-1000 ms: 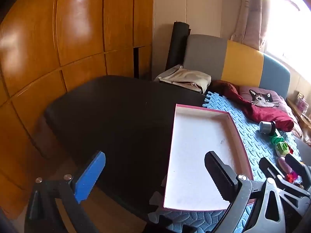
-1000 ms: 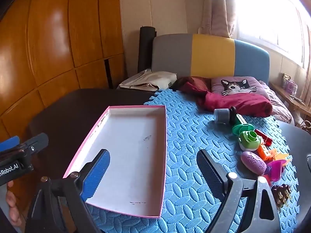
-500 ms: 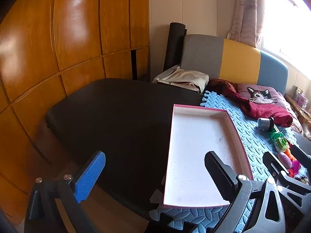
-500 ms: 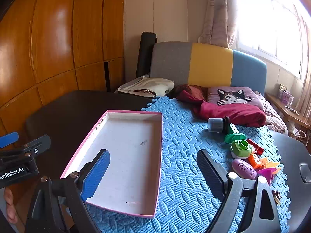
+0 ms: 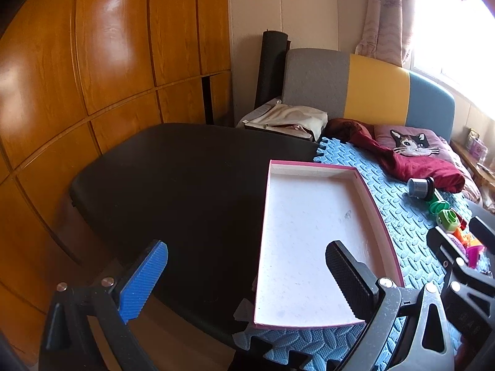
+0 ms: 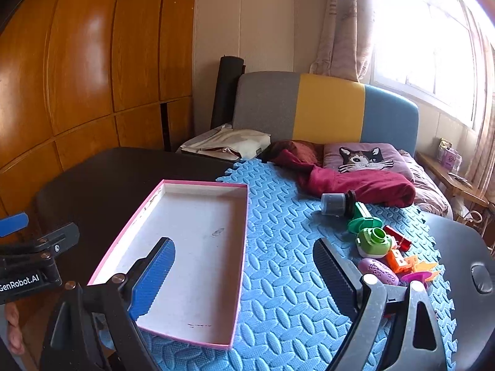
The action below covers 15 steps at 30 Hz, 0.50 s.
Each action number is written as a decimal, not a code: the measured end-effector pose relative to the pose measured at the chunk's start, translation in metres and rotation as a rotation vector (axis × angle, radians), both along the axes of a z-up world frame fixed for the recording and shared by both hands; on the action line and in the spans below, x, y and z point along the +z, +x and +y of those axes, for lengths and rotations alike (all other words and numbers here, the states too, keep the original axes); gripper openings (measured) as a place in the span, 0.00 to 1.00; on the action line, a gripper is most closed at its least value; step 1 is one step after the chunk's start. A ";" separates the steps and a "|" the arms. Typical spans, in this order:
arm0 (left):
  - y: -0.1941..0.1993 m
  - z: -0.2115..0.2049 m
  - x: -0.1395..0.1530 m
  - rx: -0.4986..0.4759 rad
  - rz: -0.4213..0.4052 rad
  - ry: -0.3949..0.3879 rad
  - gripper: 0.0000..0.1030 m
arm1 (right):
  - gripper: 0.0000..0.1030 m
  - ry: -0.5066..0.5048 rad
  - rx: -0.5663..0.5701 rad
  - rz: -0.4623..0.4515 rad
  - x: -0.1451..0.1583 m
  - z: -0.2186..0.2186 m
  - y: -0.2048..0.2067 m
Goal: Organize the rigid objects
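An empty pink-rimmed white tray [image 6: 246, 219] lies on a blue foam mat [image 6: 284, 247]; it also shows in the left wrist view [image 5: 376, 216]. A pile of small toys lies on the mat's right: a grey cylinder [image 6: 332, 204], a green toy [image 6: 372, 241], a purple oval [image 6: 377, 270], orange pieces [image 6: 402, 261]. My right gripper [image 6: 244, 275] is open and empty, above the mat near the tray. My left gripper [image 5: 246, 278] is open and empty, above the table's near edge left of the tray.
A dark table [image 5: 173, 179] carries the mat. Behind it stand a grey, yellow and blue sofa back [image 6: 324, 108], a red cloth [image 6: 355, 182], a cat cushion [image 6: 365, 157] and a beige bag [image 6: 229, 147]. Wooden panels [image 5: 92, 77] line the left wall.
Both cameras have pulled back and tilted up slightly, so the tray and toys sit a little lower in view. Both grippers stay open.
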<state>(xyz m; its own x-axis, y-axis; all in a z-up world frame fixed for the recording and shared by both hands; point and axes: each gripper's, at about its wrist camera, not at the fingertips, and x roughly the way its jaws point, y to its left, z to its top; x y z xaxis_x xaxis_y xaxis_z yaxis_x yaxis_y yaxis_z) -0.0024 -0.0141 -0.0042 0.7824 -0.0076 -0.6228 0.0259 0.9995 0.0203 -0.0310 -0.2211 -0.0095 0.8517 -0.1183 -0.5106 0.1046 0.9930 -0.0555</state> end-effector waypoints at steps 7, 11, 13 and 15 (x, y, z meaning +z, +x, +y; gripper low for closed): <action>0.003 -0.009 -0.005 -0.032 0.020 0.002 1.00 | 0.90 -0.005 -0.025 -0.006 0.002 -0.013 0.000; 0.006 -0.013 -0.007 -0.050 0.029 -0.004 1.00 | 0.90 -0.002 -0.043 -0.008 0.003 -0.025 0.002; 0.008 -0.015 -0.009 -0.061 0.040 -0.010 1.00 | 0.90 0.003 -0.056 -0.004 0.004 -0.034 0.003; 0.011 -0.019 -0.011 -0.072 0.051 -0.016 1.00 | 0.90 0.006 -0.073 -0.006 0.005 -0.044 0.004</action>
<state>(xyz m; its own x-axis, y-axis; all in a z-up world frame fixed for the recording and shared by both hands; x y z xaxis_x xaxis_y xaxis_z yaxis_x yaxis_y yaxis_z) 0.0082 -0.0328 -0.0147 0.7469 -0.0726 -0.6609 0.0980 0.9952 0.0015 -0.0269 -0.2648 -0.0045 0.8437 -0.1771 -0.5067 0.1767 0.9830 -0.0492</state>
